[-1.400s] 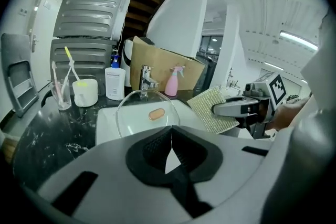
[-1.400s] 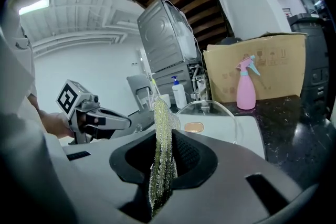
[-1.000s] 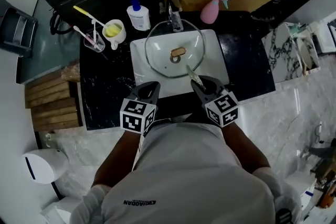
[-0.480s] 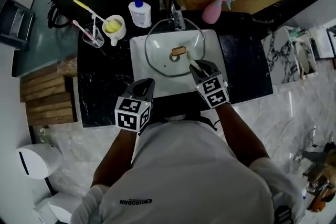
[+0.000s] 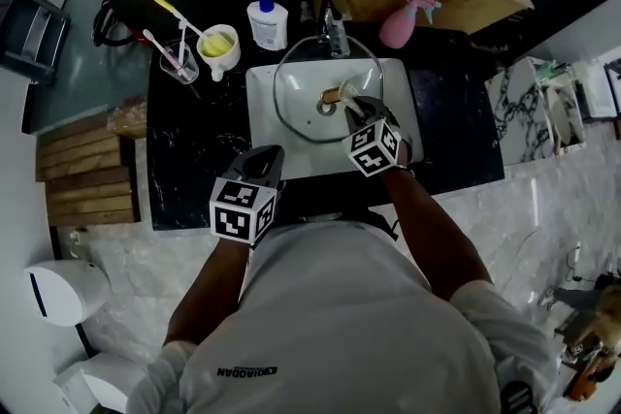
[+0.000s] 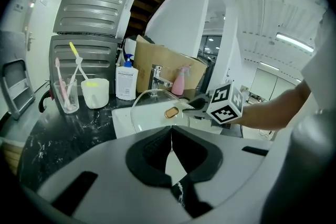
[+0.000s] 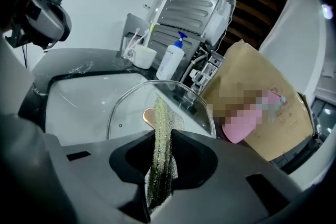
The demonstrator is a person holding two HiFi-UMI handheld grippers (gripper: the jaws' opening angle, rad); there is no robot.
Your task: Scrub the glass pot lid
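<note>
Right tool (image 5: pixel 354 107) pinches thin green scouring pad (image 7: pixel 161 128) over round glass lid (image 5: pixel 301 102).

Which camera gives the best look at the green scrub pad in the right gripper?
The right gripper view: the scrub pad stands edge-on, clamped in the right gripper, its tip over the glass lid. The head view shows only a pale sliver beside the lid's knob. The left gripper view hardly shows it.
</note>
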